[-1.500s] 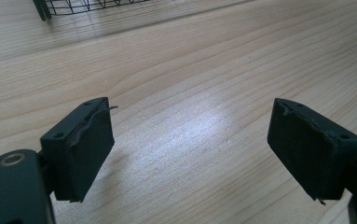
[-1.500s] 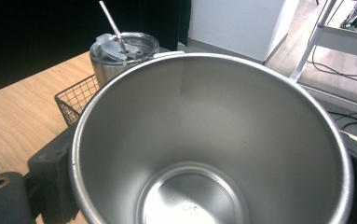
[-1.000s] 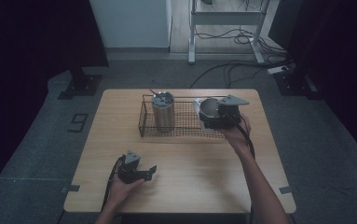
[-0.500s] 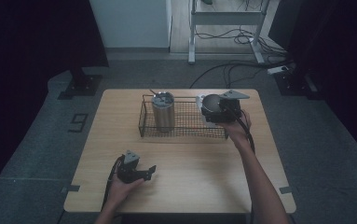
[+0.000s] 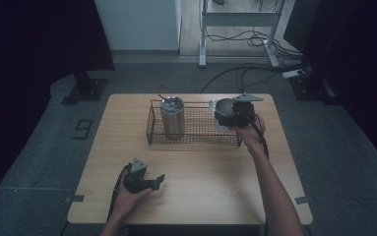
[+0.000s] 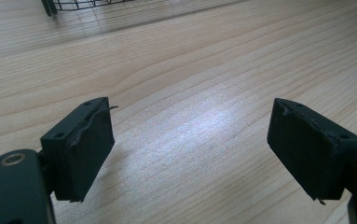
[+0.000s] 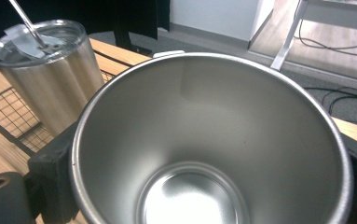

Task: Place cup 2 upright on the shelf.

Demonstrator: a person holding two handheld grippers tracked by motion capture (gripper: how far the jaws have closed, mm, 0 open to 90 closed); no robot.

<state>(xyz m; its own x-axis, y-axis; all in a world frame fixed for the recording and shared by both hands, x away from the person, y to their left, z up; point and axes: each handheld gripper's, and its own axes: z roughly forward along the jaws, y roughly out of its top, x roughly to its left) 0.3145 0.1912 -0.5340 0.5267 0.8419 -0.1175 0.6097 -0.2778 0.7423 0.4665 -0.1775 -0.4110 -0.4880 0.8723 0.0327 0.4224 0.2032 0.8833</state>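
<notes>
A lidded steel tumbler with a straw stands upright in the left part of a wire basket at the table's far side. My right gripper is at the basket's right end, shut on an open steel cup. In the right gripper view the cup sits between the jaws with its mouth toward the camera, and the tumbler stands to its left in the basket. My left gripper rests low near the table's front left, open with nothing between its fingers.
The wooden table has bare room between the basket and its front edge. Past the far edge are a metal stand and cables on the floor. A corner of the basket shows in the left gripper view.
My right gripper has carried the steel cup a little farther back at the basket's right end. The left gripper has not moved.
</notes>
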